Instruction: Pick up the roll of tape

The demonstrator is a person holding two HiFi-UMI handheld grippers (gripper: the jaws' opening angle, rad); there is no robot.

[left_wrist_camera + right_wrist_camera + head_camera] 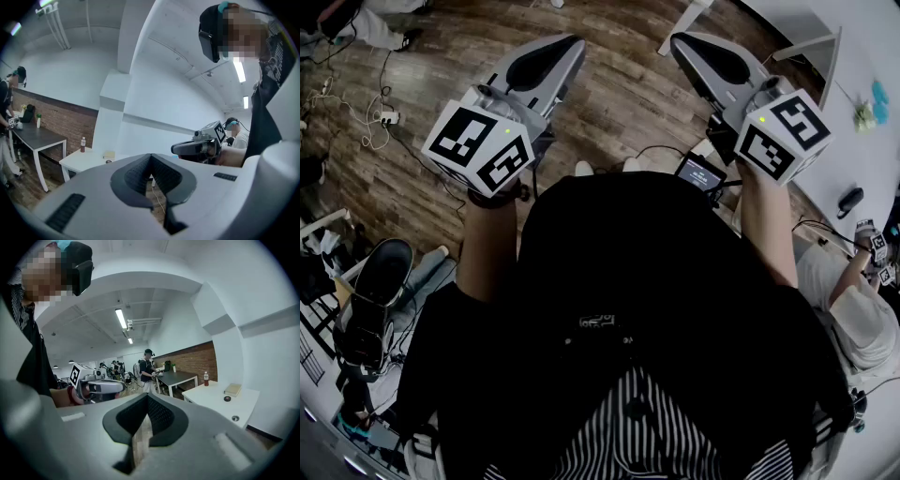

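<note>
My left gripper [566,44] and right gripper [682,43] hang over the floor [619,103], fingers [161,416] closed on nothing. I cannot surely find the tape. A dark disc [227,399] on the white surface [248,401], lower right in the right gripper view, may be it; the right gripper is nearer.

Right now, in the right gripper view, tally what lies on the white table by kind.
bottle: 1
flat box: 1
small round things: 2
total: 4
</note>
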